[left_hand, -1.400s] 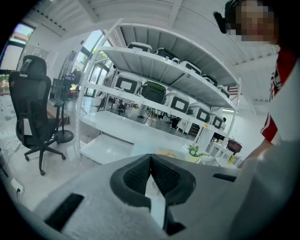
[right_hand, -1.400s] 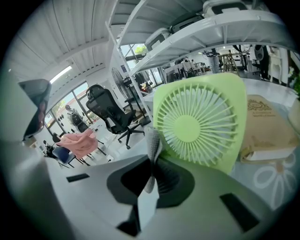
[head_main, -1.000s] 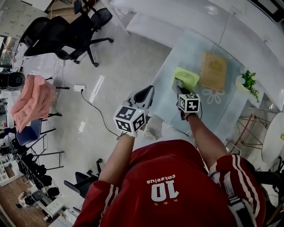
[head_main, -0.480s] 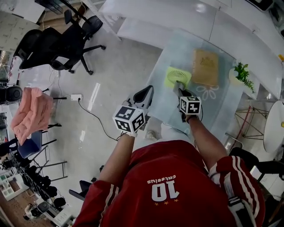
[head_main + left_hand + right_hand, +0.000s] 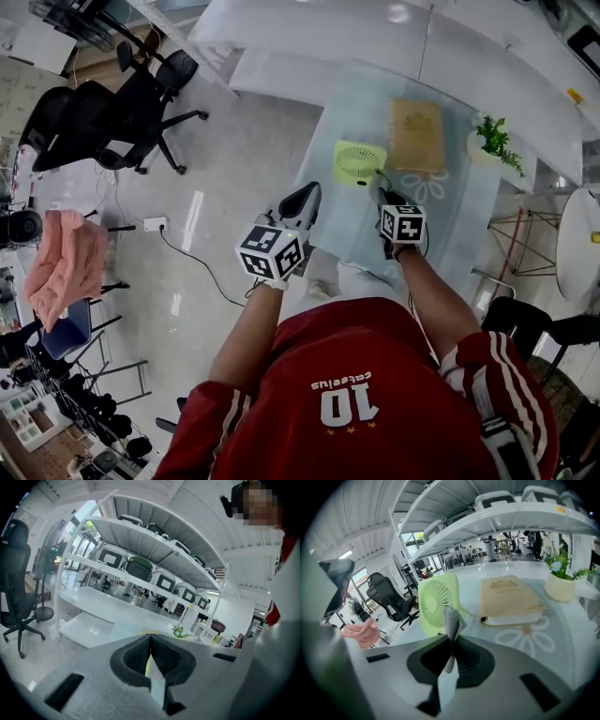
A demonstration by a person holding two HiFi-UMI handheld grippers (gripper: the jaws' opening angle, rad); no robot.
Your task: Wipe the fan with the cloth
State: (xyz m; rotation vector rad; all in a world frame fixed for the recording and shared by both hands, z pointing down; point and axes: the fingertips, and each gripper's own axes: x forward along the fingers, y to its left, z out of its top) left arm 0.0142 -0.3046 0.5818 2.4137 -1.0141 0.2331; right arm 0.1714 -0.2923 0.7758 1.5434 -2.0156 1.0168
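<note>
The square light green plastic fan (image 5: 360, 161) stands on the pale glass table (image 5: 345, 217); a thick tan book (image 5: 416, 134) lies at its 2 o'clock, with a little green plant in a white pot (image 5: 489, 138) past the book at 3 o'clock; the right gripper (image 5: 450, 654), near the fan's 5 o'clock, pinches a small thin grey cloth (image 5: 451, 619) that sticks up between its jaws; the left gripper (image 5: 150, 656) hangs off the table at 8 o'clock, jaws pressed together on nothing.

Left gripper (image 5: 150, 643), right gripper (image 5: 452, 641), jaws together.
</note>
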